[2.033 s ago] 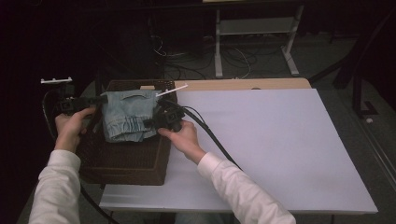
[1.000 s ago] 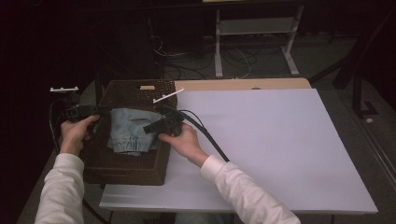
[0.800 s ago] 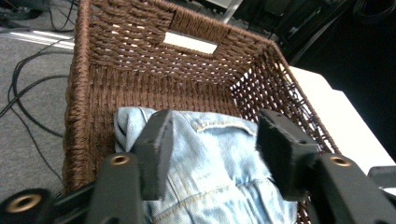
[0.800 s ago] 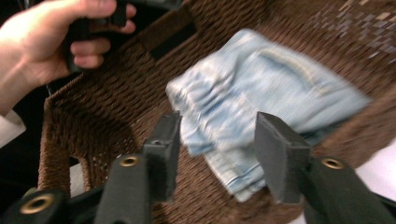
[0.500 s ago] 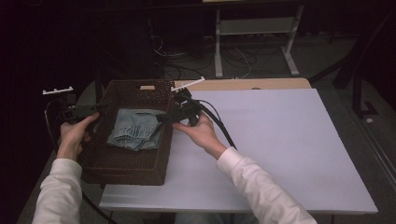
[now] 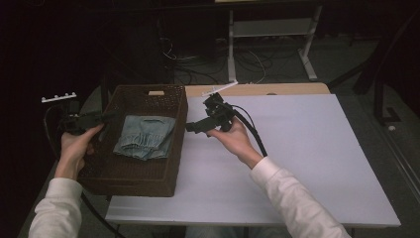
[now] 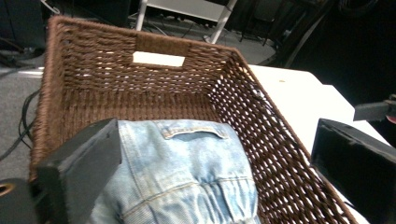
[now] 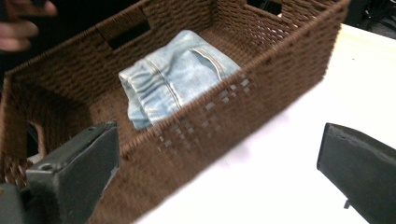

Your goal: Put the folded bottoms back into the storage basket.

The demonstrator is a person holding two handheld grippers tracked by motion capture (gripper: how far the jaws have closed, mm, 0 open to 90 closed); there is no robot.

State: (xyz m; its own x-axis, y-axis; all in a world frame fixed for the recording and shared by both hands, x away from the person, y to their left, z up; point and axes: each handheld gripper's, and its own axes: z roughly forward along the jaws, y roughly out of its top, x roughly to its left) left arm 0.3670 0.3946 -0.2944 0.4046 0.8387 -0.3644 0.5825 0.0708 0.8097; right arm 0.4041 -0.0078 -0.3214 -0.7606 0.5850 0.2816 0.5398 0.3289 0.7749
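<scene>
1. The table has a flat, pale lavender-white top, rectangular, lying level.
2. A strip of light wood runs along the table's far edge, beyond the pale surface.
3. A dark brown woven basket stands directly on the table at its left end. Its left side reaches the table's left edge.
4. The basket is rectangular and open-topped, with a cut-out handle slot in its far wall.
5. The basket's right wall meets bare table surface in the right gripper view.
6. To the right of the basket, the pale surface carries no other resting item.
</scene>
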